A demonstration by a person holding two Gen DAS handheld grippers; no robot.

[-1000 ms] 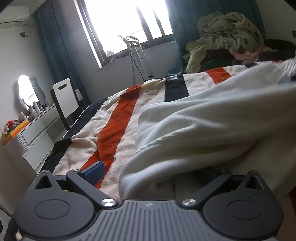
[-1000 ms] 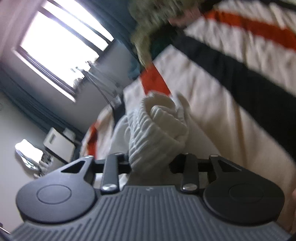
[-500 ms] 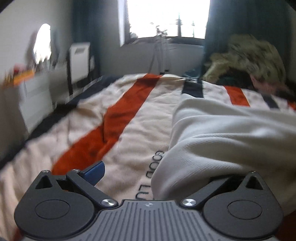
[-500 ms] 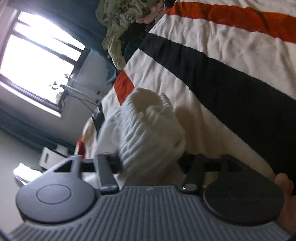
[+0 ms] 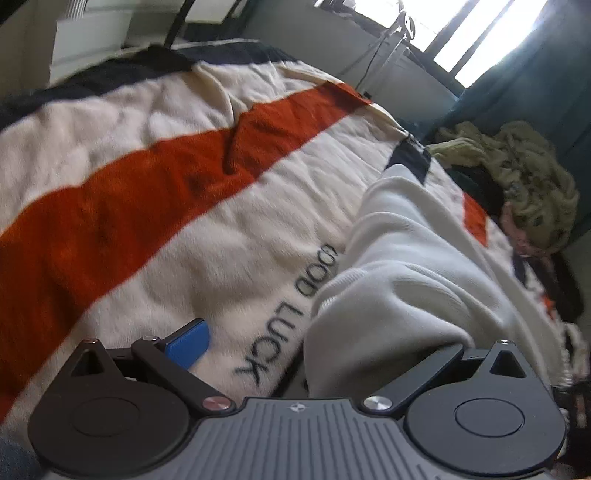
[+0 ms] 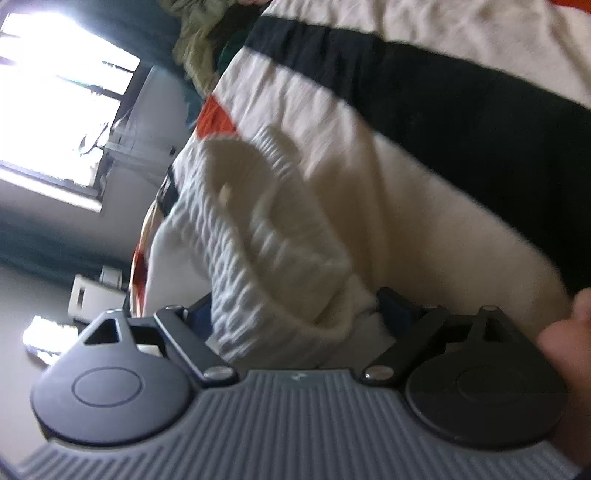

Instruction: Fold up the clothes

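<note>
A white knit sweater [image 5: 402, 266] lies on a striped blanket [image 5: 147, 184] on the bed. My left gripper [image 5: 317, 354] is open: its blue left finger [image 5: 188, 343] stands free over the blanket, and the sweater's sleeve cuff drapes over the right finger and hides it. My right gripper [image 6: 295, 314] is tilted and shut on the sweater's ribbed hem [image 6: 266, 236], which bunches up between the fingers and hides the tips. The striped blanket [image 6: 424, 92] lies behind it.
A heap of olive and dark clothes [image 5: 517, 173] lies at the far end of the bed by dark curtains. A bright window [image 5: 491, 33] and a stand are behind. A white chair [image 6: 92, 299] and a desk stand beside the bed.
Both views have swung and tilted. The left gripper has moved lower over the blanket, and the "GOOD LUCK" print now shows. The right gripper keeps hold of the ribbed hem and has rolled further.
</note>
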